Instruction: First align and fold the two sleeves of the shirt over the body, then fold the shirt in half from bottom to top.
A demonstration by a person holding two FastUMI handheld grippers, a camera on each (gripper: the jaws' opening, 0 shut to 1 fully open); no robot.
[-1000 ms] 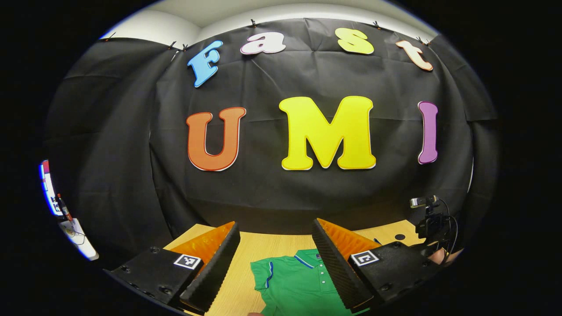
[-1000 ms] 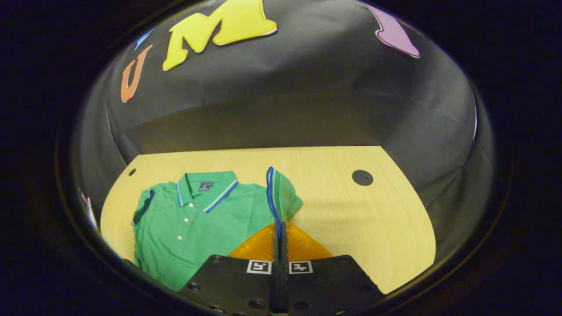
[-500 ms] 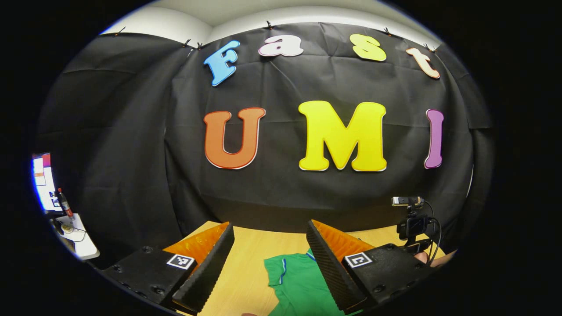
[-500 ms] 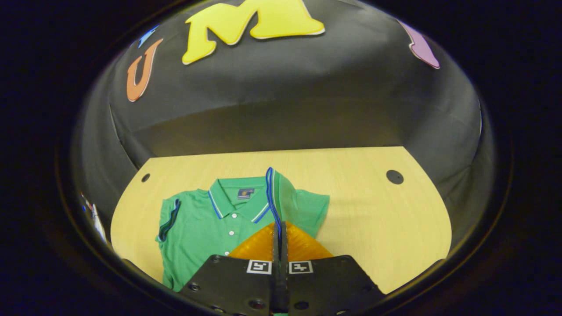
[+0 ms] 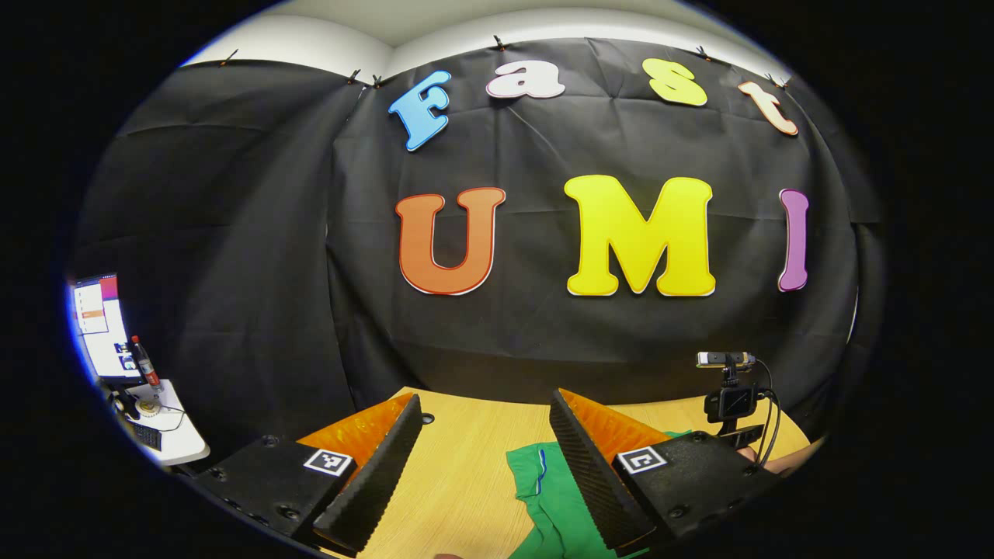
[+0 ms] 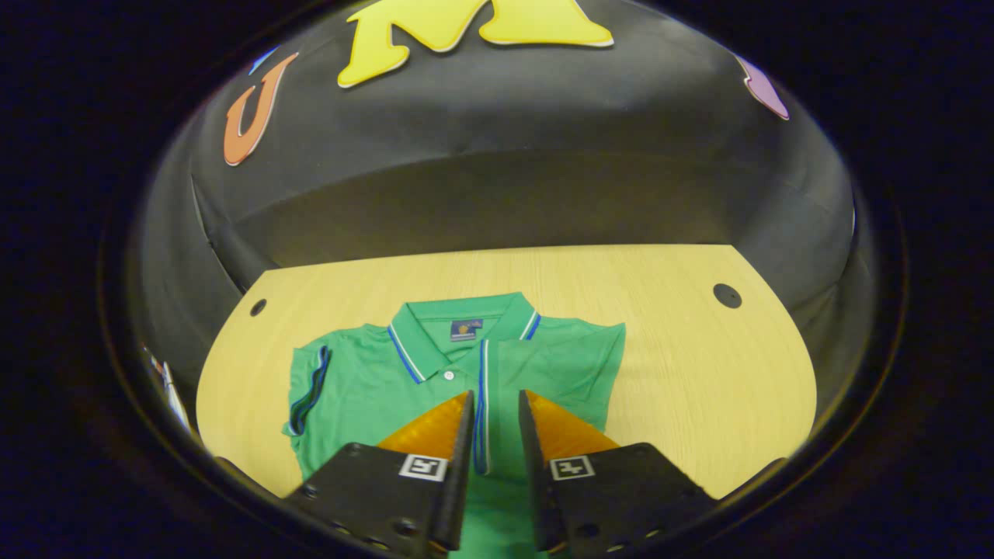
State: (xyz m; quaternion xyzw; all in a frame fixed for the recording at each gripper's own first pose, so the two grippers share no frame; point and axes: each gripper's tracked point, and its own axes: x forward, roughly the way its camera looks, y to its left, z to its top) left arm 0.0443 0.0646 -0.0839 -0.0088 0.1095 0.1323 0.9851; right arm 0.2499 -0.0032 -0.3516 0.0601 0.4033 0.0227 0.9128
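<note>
A green polo shirt (image 6: 373,380) with blue-and-white trim lies face up on the light wooden table (image 6: 699,373), collar toward the wall. One sleeve is folded across the chest, and its striped cuff (image 6: 481,404) lies in the gap of my right gripper (image 6: 495,397). That gripper is open, with the fingers narrowly parted just above the cloth. The other sleeve (image 6: 311,380) lies flat at the shirt's left side. My left gripper (image 5: 485,402) hovers wide open above the table (image 5: 458,481), holding nothing, and a green sleeve (image 5: 543,481) lies beside its right finger.
Two dark round holes (image 6: 728,295) (image 6: 258,307) mark the table's far corners. In the left gripper view a small camera on a mount with cables (image 5: 730,396) stands at the right. A side desk with a monitor (image 5: 101,326) and a bottle (image 5: 141,361) stands far left.
My right gripper carried the pinched sleeve leftward over the shirt's body, lowered it and opened, letting it go. The left gripper drifted left, so the shirt sits farther right in its view.
</note>
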